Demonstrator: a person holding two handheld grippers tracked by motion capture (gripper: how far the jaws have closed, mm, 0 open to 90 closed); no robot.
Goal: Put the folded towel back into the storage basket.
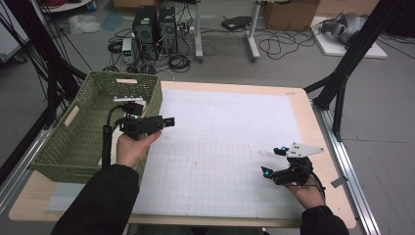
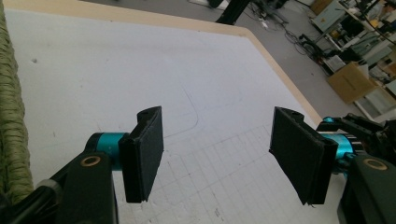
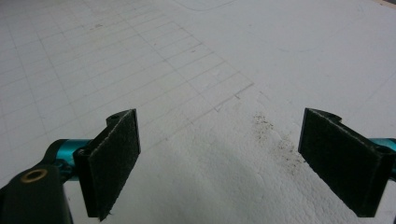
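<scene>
**Both grippers empty, basket at my left**

Left gripper [image 1: 164, 121] spread, holding nothing, beside the olive-green woven plastic basket [image 1: 83, 142] at the tabletop's left edge. Right gripper [image 1: 274, 161] spread too, low over the white gridded mat [image 1: 220, 142]. Between steps, I judge; the next move calls for a target to reach.

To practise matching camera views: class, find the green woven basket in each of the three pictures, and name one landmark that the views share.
High view: the green woven basket sits at the table's left side, just left of the left gripper.
Left gripper view: a strip of its woven wall runs down the left edge.
Right gripper view: not in this picture.
Shared landmark: the white gridded mat, seen beneath the open jaws in both gripper views.
</scene>
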